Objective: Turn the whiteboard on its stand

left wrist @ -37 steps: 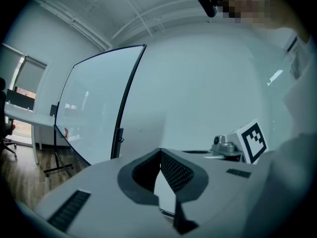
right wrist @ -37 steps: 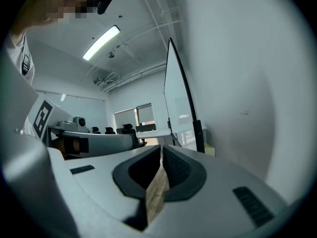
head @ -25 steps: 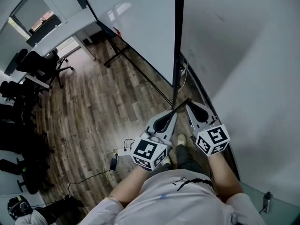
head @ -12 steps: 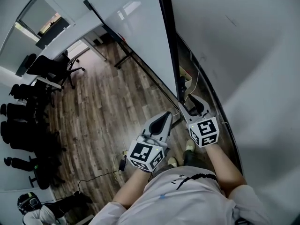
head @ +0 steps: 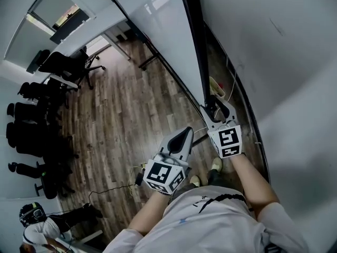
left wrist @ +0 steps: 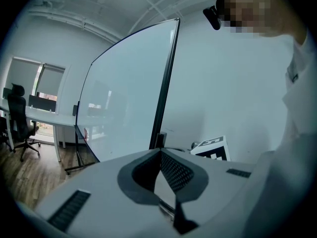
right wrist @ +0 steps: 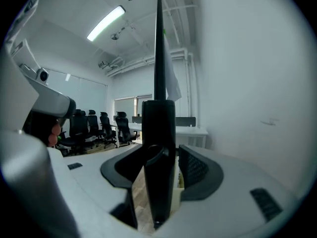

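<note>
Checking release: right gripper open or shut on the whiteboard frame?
Open, opening: whiteboard frame stands inside the right gripper, gap visible beside it.

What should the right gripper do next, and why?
Probably draw the right hand-held gripper straight back off the whiteboard's black frame edge. Its jaws are opening with that edge between them and a gap shows beside it, so it seems to be letting go.

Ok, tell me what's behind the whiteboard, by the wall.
A narrow strip of wood floor with a pale box and white cable. The whiteboard and its black frame hide the rest.
</note>
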Motion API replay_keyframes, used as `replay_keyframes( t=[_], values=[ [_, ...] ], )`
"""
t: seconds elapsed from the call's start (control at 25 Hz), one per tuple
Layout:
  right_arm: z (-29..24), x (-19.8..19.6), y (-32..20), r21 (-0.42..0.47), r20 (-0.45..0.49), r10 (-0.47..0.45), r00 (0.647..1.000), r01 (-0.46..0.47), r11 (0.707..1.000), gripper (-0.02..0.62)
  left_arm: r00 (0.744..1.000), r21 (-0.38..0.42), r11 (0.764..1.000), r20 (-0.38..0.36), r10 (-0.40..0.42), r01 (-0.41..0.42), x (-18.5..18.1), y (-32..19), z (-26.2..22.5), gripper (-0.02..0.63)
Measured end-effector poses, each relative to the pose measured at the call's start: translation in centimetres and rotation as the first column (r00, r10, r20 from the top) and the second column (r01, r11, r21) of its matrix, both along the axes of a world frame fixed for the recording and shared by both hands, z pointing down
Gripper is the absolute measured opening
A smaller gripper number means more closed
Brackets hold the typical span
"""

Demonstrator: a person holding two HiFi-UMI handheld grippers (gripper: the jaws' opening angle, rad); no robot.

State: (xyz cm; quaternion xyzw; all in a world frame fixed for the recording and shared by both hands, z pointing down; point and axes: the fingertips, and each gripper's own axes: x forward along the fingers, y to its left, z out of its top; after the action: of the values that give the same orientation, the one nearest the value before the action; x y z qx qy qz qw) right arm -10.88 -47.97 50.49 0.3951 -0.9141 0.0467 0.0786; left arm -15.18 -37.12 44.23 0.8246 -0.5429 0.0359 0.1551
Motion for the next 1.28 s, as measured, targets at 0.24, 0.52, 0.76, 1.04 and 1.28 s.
replay_keyframes(
  t=[0.24,0.52,0.76,1.04,1.28],
  values=[
    [-0.3,-1.1,0.0,0.014,-0.006,-0.032,0.999,0.033,0.999,0.199,0.999,-0.002,0.999,0.000,-0.032,0.032,-0.6,0.1,0.2,0.012],
    [-0.2,-0.4,0.1,0.008,-0.024,-0.051,0.998,0.051,0.999,0.198,0.999,0.001,0.999,-0.003,-0.048,0.048,-0.8,0.6,0.2,0.012],
    [-0.4,0.8,0.6,-0.004,-0.032,-0.044,0.999,0.044,0.999,0.198,0.999,0.007,0.999,-0.009,-0.051,0.051,-1.5,1.6,-0.4,0.012],
    [0.7,4.6,0.3,-0.027,-0.043,-0.036,0.998,0.035,0.999,0.198,0.999,0.015,0.999,-0.016,-0.028,0.028,-1.4,2.2,0.3,0.012],
    [1.1,6.8,1.3,-0.035,-0.054,-0.020,0.998,0.018,0.999,0.198,1.000,0.030,1.000,-0.018,0.010,-0.009,-0.4,3.1,0.1,0.012]
  ],
)
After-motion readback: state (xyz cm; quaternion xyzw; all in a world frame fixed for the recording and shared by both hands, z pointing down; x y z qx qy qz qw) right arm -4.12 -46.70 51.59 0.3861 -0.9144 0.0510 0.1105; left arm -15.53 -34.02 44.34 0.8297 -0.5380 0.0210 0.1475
